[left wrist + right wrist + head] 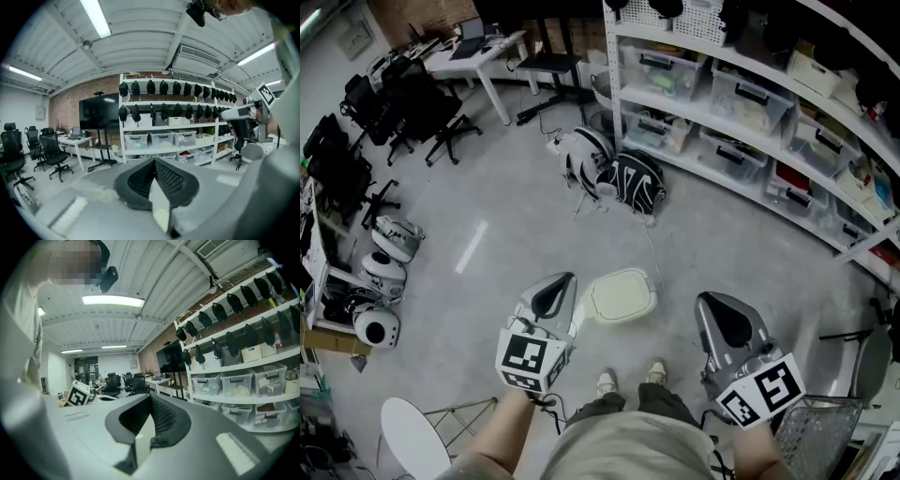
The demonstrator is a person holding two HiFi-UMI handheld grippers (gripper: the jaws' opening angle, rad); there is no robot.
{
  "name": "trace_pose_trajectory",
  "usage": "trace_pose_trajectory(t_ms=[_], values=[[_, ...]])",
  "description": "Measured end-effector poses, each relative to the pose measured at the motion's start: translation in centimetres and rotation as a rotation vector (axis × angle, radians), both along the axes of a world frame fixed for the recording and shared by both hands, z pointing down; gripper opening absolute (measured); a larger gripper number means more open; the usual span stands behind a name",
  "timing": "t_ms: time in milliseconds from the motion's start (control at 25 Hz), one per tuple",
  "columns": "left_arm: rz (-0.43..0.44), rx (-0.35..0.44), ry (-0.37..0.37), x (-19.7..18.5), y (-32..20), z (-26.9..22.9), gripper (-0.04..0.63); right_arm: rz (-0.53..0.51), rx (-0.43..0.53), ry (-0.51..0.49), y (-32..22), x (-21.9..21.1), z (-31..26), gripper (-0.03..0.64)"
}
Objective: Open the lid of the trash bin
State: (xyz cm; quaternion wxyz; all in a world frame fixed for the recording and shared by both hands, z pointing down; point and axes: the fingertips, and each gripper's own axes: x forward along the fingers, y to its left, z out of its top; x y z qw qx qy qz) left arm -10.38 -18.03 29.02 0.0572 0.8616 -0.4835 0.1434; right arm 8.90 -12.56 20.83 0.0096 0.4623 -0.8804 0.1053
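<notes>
Head view: trash bin (pixel 621 296) stands on the floor (pixel 487 234) just ahead of the person's shoes (pixel 630 378), pale rounded-square lid shut and flat on top, well clear of the shelf rack (pixel 750 112) at the floor's far right edge. Left tongs (pixel 553 296) sit just beside the bin's left side and the right tongs (pixel 731 323) are near its right, neither touching it. The bin looks like light, thin, stiff plastic, smooth and likely slippery, so it would probably slide if pushed sideways. Best hold is probably the lid's front lip, lifting up about the rear hinge; can't tell from here where the hinge is or whether there is a pedal. Left gripper view: the tongs' jaws are together with nothing between them, aimed level across the room at the rack and desks, bin out of frame. Right gripper view: jaws together too, empty, pointing level toward the rack and office chairs (pixel 112 383), no bin in frame. Writing: only the black-and-white square markers on the cubes (pixel 528 360); no brand or label readable on the bin or on the storage boxes.
</notes>
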Motion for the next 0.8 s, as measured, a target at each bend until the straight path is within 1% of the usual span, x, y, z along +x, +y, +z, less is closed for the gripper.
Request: trace_pose_trajectory(t_ms=[160, 240, 360, 800], values=[[-0.002, 0.079, -0.024, -0.6, 1.8, -4.4, 0.002, -0.029, 0.056, 0.016, 1.4, -1.2, -3.4, 0.003], [-0.01, 0.118, -0.029, -0.7, 2.8, -6.4, 0.002, -0.044, 0.067, 0.022, 1.7, -1.5, -4.4, 0.003], [-0.023, 0.154, -0.041, -0.7, 3.9, -8.5, 0.002, -0.069, 0.069, 0.031, 1.7, -2.0, -4.9, 0.003], [-0.068, 0.195, -0.035, -2.0, 5.0, -11.3, 0.002, -0.135, 0.097, 0.045, 0.6, -3.9, -6.3, 0.003]])
